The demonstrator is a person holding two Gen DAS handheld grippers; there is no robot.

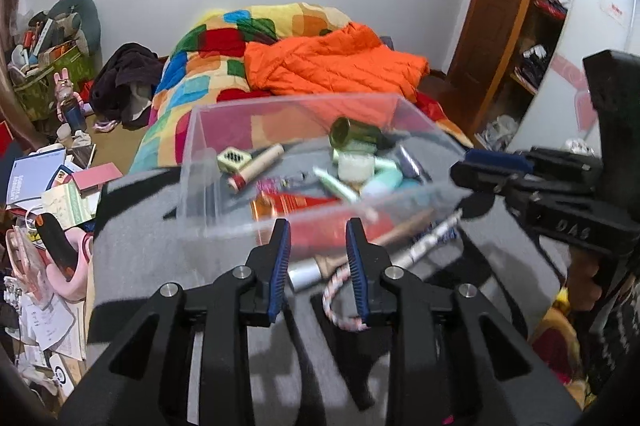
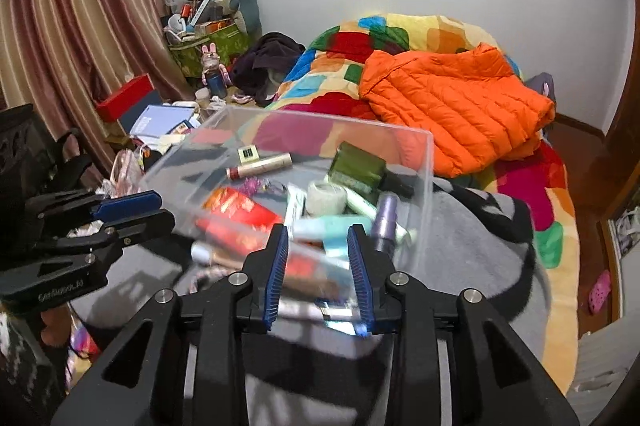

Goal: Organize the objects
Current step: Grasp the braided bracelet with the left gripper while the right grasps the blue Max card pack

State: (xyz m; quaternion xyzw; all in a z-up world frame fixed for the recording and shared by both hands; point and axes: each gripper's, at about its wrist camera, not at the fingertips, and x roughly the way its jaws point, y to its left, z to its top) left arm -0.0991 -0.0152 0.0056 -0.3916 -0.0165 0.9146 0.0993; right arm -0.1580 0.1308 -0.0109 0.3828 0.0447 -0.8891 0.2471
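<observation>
The clear plastic box (image 1: 224, 153) of toiletries is sitting on the grey blanket (image 1: 132, 258) while the left gripper (image 1: 318, 266) and right gripper (image 2: 318, 268) are hovering narrowly parted and empty-jawed at its near wall, likely needing regripping.

Both the left gripper (image 1: 318, 258) and right gripper (image 2: 318, 266) are matte black, with ribbed blue pads (image 1: 280, 258) and silver screws (image 1: 242, 272) (white lettering marks one side).

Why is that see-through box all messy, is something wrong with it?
Yes. The clear box sits tilted on the grey blanket, and its things lie jumbled: the green bottle is tipped on its side among tubes. A brush lies outside the box by the left gripper.
</observation>
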